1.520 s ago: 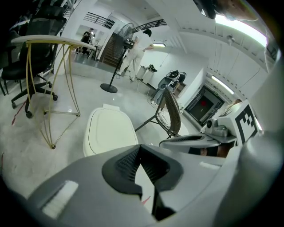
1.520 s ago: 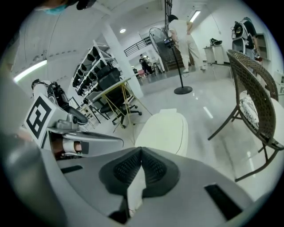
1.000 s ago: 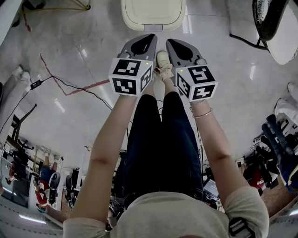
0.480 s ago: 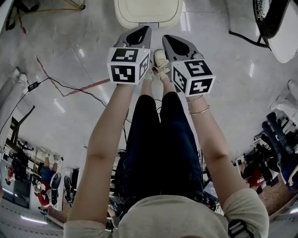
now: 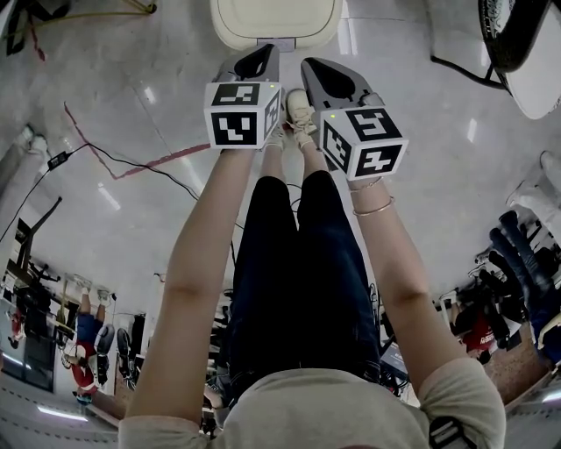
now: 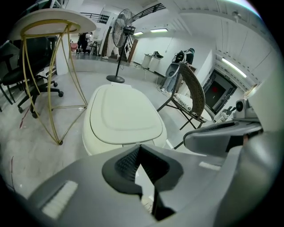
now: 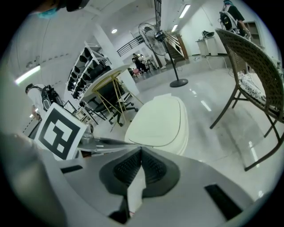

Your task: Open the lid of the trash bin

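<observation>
A cream trash bin point(image 5: 275, 21) stands on the floor at the top of the head view, its lid point(image 6: 123, 114) down flat. The same lid point(image 7: 159, 121) lies ahead in the right gripper view. My left gripper point(image 5: 250, 63) is held out toward the bin's near edge, jaws shut with nothing between them. My right gripper point(image 5: 317, 72) hovers beside it, a little nearer to me, also shut and empty. A light shoe point(image 5: 300, 110) shows between the two grippers, just short of the bin's base.
A gold-legged round table point(image 6: 49, 26) stands left of the bin and a wicker chair point(image 6: 191, 91) to its right. A pedestal fan point(image 6: 120, 35) is behind. A black cable point(image 5: 131, 162) and red tape mark point(image 5: 166, 160) cross the glossy floor at left.
Both grippers have moved forward toward the bin, which now sits closer to the top edge of the head view. The jaws have stayed shut.
</observation>
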Tool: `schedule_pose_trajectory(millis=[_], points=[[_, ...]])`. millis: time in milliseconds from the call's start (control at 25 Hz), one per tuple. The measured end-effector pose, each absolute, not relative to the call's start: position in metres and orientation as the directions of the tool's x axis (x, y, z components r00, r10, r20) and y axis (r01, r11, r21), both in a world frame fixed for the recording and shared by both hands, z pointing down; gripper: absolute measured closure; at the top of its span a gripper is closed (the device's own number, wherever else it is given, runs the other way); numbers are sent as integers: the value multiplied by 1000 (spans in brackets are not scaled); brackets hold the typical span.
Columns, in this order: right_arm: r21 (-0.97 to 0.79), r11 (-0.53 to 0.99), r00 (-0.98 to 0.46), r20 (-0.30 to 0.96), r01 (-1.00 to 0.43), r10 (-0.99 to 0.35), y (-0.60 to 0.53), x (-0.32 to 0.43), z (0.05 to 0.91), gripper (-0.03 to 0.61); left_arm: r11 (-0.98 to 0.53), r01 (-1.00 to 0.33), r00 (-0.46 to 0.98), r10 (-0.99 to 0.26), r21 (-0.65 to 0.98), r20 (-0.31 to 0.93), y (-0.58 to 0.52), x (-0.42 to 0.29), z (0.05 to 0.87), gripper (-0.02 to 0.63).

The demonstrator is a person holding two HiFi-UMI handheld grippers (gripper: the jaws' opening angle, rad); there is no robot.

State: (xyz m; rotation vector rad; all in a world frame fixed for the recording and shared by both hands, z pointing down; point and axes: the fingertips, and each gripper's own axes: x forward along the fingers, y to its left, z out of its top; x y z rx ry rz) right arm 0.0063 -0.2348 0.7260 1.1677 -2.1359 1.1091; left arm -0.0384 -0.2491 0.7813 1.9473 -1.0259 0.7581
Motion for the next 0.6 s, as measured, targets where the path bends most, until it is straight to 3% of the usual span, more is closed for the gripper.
schedule_pose_trajectory(millis=[480,600], points=[[-437,308,-534,704,-845,-468,-228,4,726,572,-380,-842,514,-350,383,783,-245,-36,788,606],[-432,310,-532,706,-847,-468,-230,3,725,572,-455,-825,504,-322,336,801,-244,-36,788,606]])
